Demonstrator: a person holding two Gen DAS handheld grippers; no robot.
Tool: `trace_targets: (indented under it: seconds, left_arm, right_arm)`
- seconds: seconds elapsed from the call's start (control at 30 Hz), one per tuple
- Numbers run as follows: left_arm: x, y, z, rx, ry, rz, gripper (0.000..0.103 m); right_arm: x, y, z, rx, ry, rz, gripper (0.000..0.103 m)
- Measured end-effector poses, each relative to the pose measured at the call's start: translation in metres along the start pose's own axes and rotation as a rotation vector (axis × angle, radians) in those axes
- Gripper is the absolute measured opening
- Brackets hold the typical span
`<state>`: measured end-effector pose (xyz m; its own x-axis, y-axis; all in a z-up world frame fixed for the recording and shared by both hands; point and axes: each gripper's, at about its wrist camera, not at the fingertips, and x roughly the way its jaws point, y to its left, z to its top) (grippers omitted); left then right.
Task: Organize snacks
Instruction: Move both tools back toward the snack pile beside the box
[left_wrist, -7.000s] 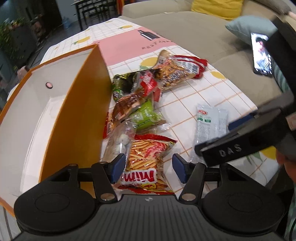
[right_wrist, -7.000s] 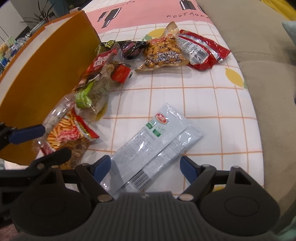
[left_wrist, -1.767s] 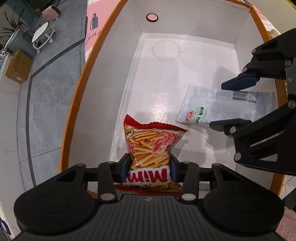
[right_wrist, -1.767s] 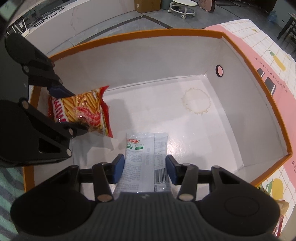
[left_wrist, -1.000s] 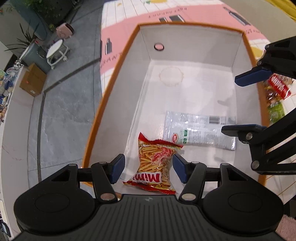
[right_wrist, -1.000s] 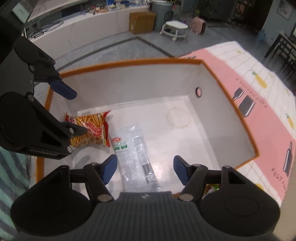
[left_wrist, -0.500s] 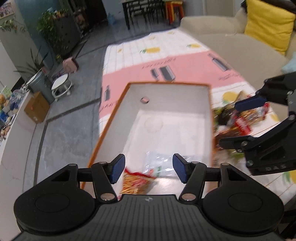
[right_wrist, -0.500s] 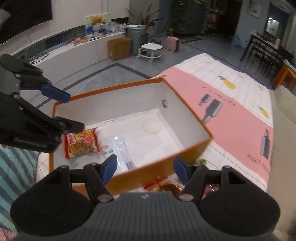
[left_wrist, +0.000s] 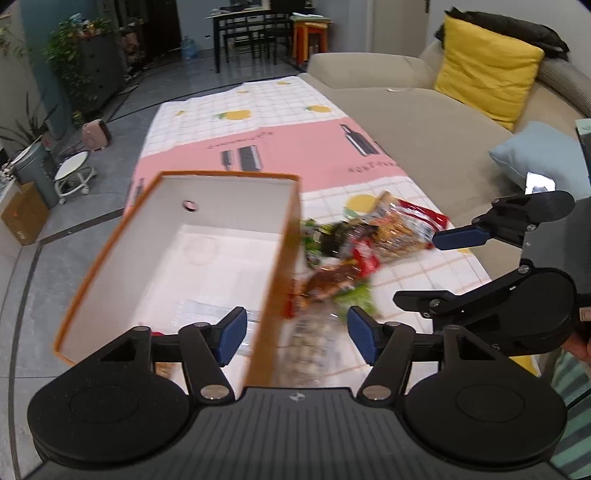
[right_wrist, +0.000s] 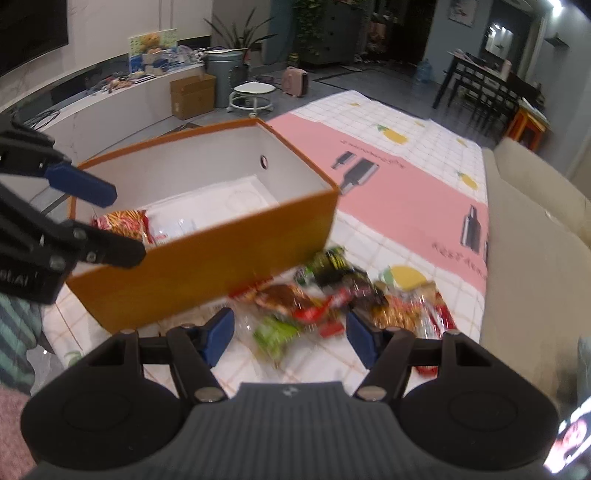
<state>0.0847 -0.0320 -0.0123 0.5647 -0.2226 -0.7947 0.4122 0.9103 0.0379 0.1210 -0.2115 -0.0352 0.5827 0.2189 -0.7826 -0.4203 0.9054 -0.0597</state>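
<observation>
both grippers have pulled back out of the orange box (left_wrist: 273, 295) since the earlier frames, and the red chip bag (right_wrist: 123, 221) and the clear white packet (right_wrist: 173, 225) that they carried now lie inside it on the white floor of the box.

on the left, the box stands on the checked tablecloth (left_wrist: 258, 110), with its near corner close to the left gripper (left_wrist: 295, 330). this gripper's jaws have just been opening more. they stand wide apart and grip nothing; the box wall and a blurry clear bag of small round snacks (left_wrist: 306, 343) only show behind the gap.

just to the right of the box lies the pile of snacks (right_wrist: 332, 295) that are not put away yet. it has a dark green and black pack, a brown one, a bright green one and some red ones, all touching each other. they look blurry, so the words on them cannot be read.

the right gripper (right_wrist: 290, 336) hangs over this pile. its jaws are apart too, and nothing is held between them.

further right is a tan sofa (left_wrist: 406, 110) with a yellow cushion (left_wrist: 487, 66).
</observation>
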Motion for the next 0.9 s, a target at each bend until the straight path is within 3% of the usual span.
trace_targets:
  seconds: [0.37, 0.6, 0.9]
  left_arm:
    - [0.055, -0.049, -0.029, 0.120, 0.050, 0.042, 0.073]
    - [0.080, -0.052, -0.041, 0.190, 0.058, 0.099, 0.072]
    - [0.104, -0.063, -0.051, 0.273, 0.093, 0.174, 0.072]
  right_arm:
    - [0.020, -0.021, -0.065, 0.187, 0.073, 0.022, 0.065]
    - [0.039, -0.028, -0.070, 0.200, 0.094, 0.009, 0.064]
    - [0.060, -0.033, -0.056, 0.280, 0.101, 0.074, 0.064]
